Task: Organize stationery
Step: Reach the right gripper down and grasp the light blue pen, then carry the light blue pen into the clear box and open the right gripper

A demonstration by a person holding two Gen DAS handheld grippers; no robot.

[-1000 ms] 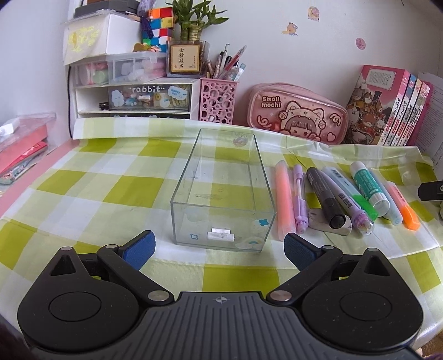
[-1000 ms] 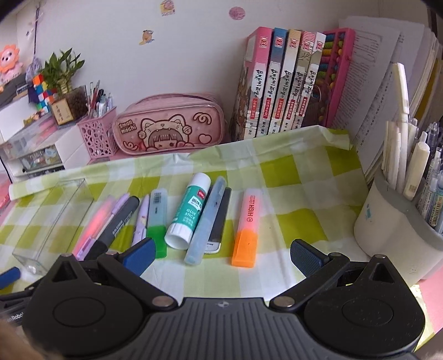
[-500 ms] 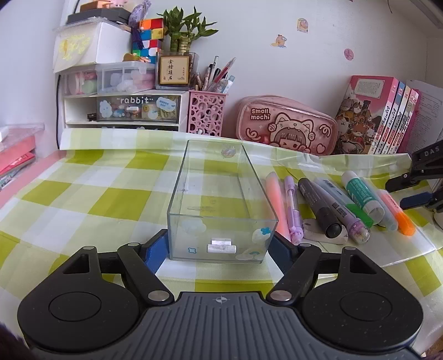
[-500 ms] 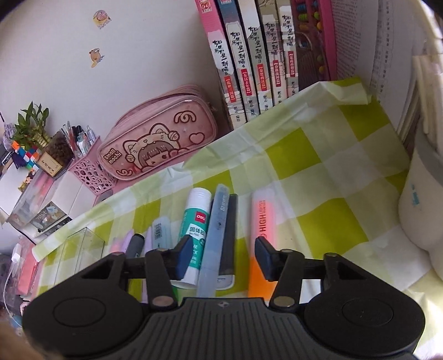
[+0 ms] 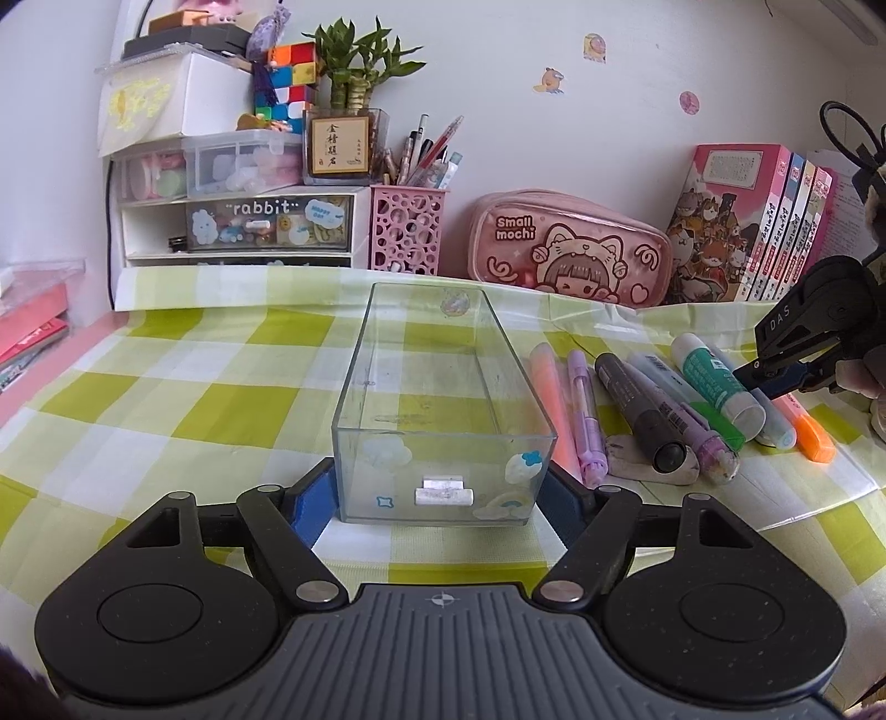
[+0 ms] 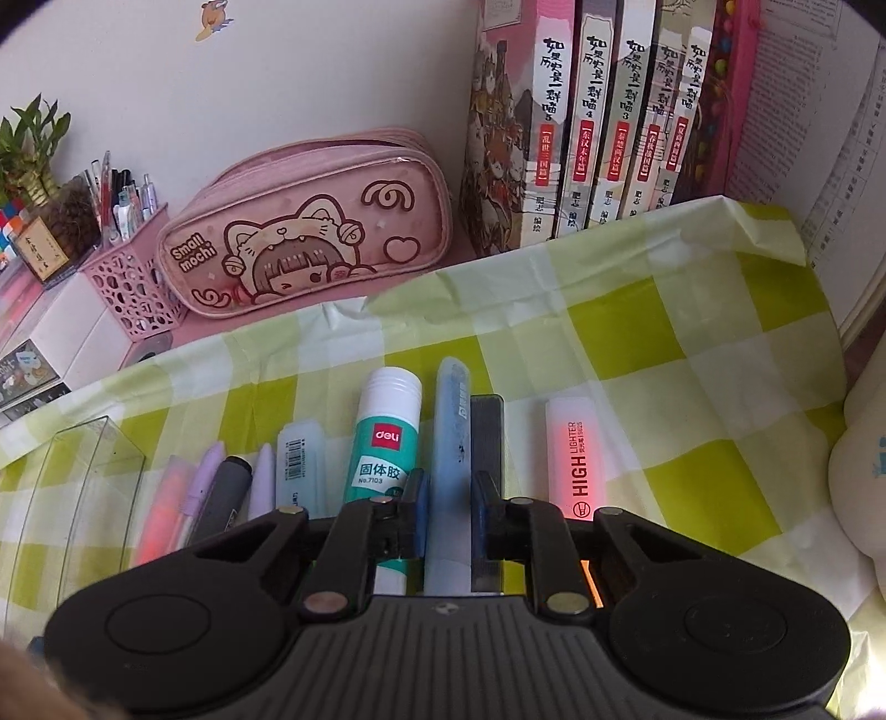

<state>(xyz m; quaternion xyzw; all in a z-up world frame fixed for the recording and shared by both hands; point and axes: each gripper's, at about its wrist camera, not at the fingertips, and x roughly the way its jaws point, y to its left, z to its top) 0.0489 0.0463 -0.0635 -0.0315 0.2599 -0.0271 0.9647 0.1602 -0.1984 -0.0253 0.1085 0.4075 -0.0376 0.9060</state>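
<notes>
The left gripper (image 5: pixel 440 501) pinches the near end of the clear rectangular plastic box (image 5: pixel 443 410), mid-frame; the right gripper (image 6: pixel 449 507) is clamped on the pale blue translucent pen (image 6: pixel 451 459) — lower centre, beside the green-labelled white glue stick (image 6: pixel 385 437).

kid's study desk at home, prob a bedroom: checked tablecloth (image 5: pixel 166 399), cartoon pencil case (image 5: pixel 565 249) center back, rubik's cube (image 5: pixel 290 77) & plant (image 5: pixel 354 61) upper left, wall stickers (image 5: pixel 595 44), comic books (image 6: pixel 598 111) upper right.
</notes>
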